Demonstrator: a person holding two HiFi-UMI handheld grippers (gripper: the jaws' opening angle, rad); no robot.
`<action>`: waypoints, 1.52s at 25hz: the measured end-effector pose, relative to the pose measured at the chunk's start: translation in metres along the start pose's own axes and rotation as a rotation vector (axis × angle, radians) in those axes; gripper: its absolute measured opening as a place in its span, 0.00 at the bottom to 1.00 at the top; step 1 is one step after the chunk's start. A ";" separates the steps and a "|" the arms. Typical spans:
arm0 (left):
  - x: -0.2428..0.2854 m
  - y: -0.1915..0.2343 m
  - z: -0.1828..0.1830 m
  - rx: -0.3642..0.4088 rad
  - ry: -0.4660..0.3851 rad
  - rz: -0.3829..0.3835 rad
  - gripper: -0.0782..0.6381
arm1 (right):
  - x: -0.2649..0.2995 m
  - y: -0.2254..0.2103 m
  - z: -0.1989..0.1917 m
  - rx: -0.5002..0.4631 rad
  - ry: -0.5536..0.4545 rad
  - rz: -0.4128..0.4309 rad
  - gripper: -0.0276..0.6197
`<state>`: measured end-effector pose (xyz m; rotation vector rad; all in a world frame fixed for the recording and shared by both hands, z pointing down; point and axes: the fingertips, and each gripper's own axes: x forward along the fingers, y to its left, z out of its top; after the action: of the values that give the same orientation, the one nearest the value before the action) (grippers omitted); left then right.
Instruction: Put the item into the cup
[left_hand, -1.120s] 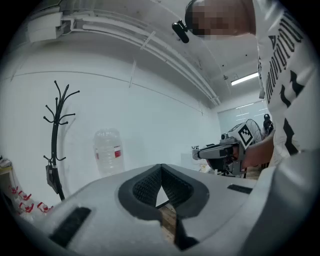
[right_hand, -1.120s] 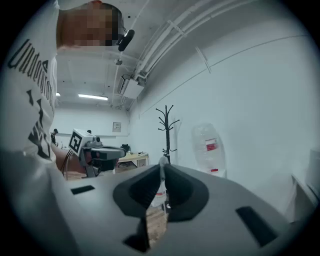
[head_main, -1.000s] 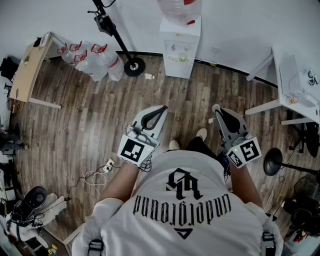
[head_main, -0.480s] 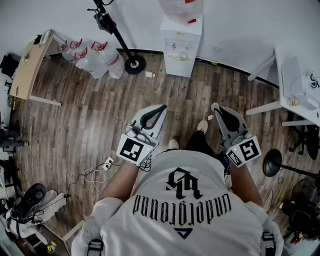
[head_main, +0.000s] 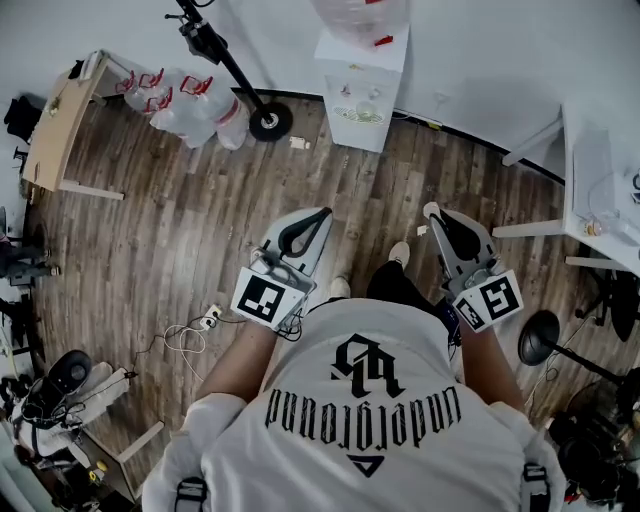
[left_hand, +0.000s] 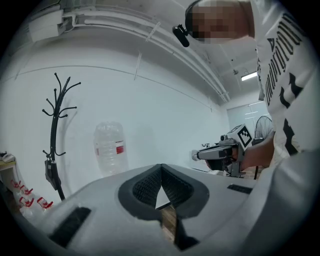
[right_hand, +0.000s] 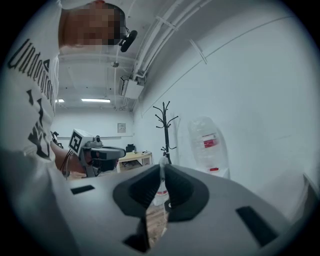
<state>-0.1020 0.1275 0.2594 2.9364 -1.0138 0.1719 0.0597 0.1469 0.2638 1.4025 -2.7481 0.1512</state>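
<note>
- The grey-brown wooden plank floor (head_main: 180, 230) takes most of the head view; it is bare in front of both grippers up to the wall, and also on the left side, between the person and the desk
- The white wall (head_main: 500, 50) closes the room at the top, with a dark skirting line along its foot
- The person in a white T-shirt with black print (head_main: 360, 400) stands in the middle and holds both grippers forward over the floor
- A white table (head_main: 590, 150) stands at the right edge, near the right gripper but apart from it; a few small pale things (head_main: 598, 198) lie on it; they are too small to tell whether the cup or the item is among them
- A light wooden desk (head_main: 55, 125) stands at the left edge, well apart from the left gripper
- A white water dispenser (head_main: 360, 90) stands against the wall, straight ahead
- Clear water bottles with red handles (head_main: 180, 105) stand on the floor beside the desk
- A black coat stand with a round foot (head_main: 268, 122) stands between the bottles and the dispenser
- The left gripper (head_main: 325, 213) has its jaws pressed together at the tips; nothing is between them
- The right gripper (head_main: 432, 212) has its jaws drawn together to a thin slit; nothing is between them
- A white cable with a plug strip (head_main: 205, 325) lies on the floor just beside the person's left arm
</note>
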 end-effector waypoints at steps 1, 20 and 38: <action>0.012 0.000 0.000 -0.002 0.005 0.004 0.12 | 0.002 -0.012 -0.001 0.003 0.003 0.007 0.10; 0.178 0.006 0.008 -0.022 0.047 0.128 0.12 | 0.040 -0.186 -0.004 0.039 0.032 0.178 0.10; 0.249 0.093 -0.051 -0.090 0.099 0.101 0.12 | 0.148 -0.224 -0.060 0.092 0.135 0.186 0.10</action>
<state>0.0310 -0.0950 0.3375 2.7682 -1.1251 0.2637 0.1545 -0.0962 0.3507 1.1070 -2.7856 0.3705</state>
